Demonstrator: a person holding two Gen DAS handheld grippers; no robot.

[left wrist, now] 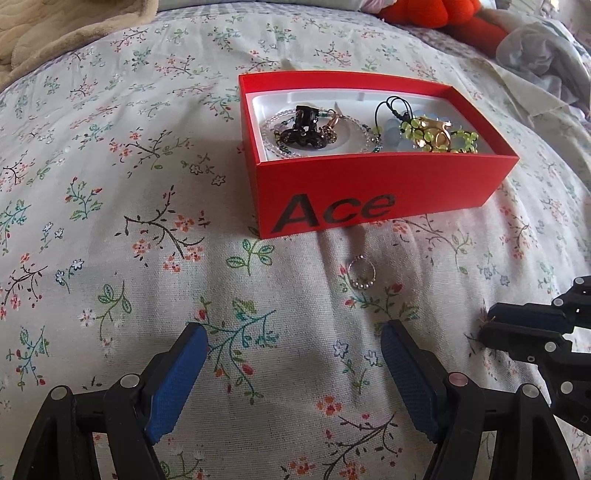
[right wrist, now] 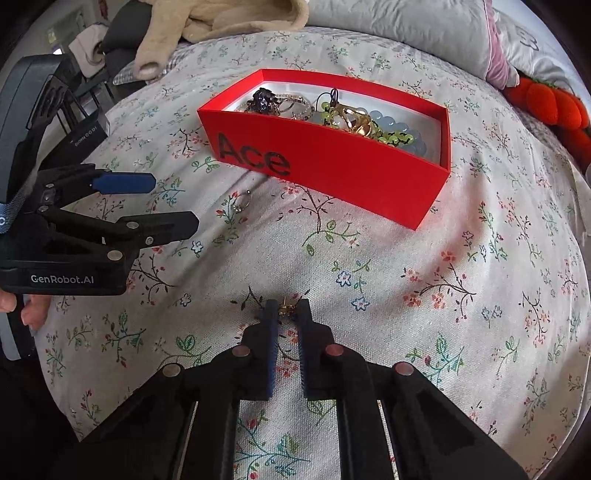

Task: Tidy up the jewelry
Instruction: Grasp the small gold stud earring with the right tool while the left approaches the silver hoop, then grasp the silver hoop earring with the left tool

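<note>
Flowered bed cover (left wrist: 147, 221) all over, soft and bumpy.

Lying low on that cover, well away from the box: small gold piece (right wrist: 286, 313), too small to tell what kind. Pinched tight between the tips of the right tongs (right wrist: 287, 308), pads nearly together, tongs pointing down at the cover.

Farther up toward the middle of the bed cover: silver ring (right wrist: 242, 201) with tiny beads, lying flat and alone, not touched by anything. Sits just beside the long side of the red box (left wrist: 369, 184), the side with "Ace" in black letters.

Inside the box, on a white tray (left wrist: 266, 101): black clip (left wrist: 304, 127) and clear bead bracelet (left wrist: 273, 122) at one end, green beads (left wrist: 417, 129), blue beads (left wrist: 393, 127) and a shiny gold thing (left wrist: 441, 138) at the other end, all in a heap and touching.

Hanging over the cover, short of the ring: left tongs (left wrist: 293, 332), blue pads spread wide, nothing between them. Fingers of a hand (right wrist: 22, 306) wrapped on the handle.

Around the far edges of the bed: beige blanket (left wrist: 55, 29), grey pillow (right wrist: 406, 29), orange plush toy (left wrist: 443, 14).
</note>
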